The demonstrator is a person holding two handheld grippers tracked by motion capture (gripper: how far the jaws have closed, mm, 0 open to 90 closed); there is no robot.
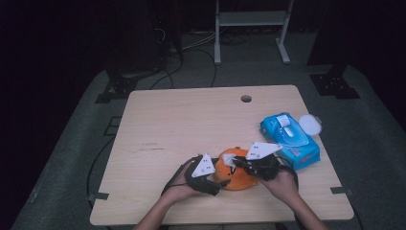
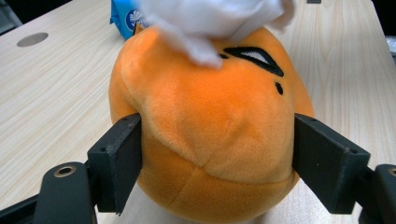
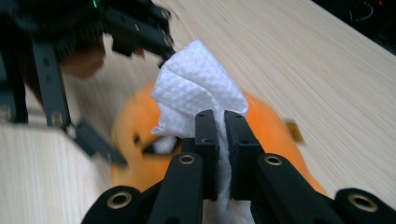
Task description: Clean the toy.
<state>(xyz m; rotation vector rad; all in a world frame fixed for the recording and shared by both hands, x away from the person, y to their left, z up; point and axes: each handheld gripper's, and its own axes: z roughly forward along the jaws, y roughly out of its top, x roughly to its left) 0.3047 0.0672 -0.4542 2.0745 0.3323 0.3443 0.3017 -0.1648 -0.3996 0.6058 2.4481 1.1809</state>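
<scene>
Pale wood table (image 1: pixel 182 124), the largest item, bears everything else and carries a round hole (image 1: pixel 246 98) near its far edge. Blue wet-wipe pack (image 1: pixel 289 140), lid flap turned open, lies well beyond the right gripper's fingers, toward the table's right edge. Orange plush toy (image 2: pixel 210 135), rounded, with stitched black eye marks, sits on the table near the person's edge, between the two hands. Left gripper (image 2: pixel 217 158): jaws stand one on each flank of the toy, pads pressed into the plush and denting it on the near-left side; it is clamped on the toy and steadies it. Right gripper (image 3: pixel 219 154): jaws clenched tight on a white wipe (image 3: pixel 198 88), a crumpled embossed sheet that rises beyond its fingertips and drapes onto the top of the toy. Progress, as judged: the wipe is already out of the pack and in contact with the toy's crown, just above the eyes, so wiping appears under way; the lower face and sides lie untouched by the sheet, and the pack lid remains open, so both seem left to do.
</scene>
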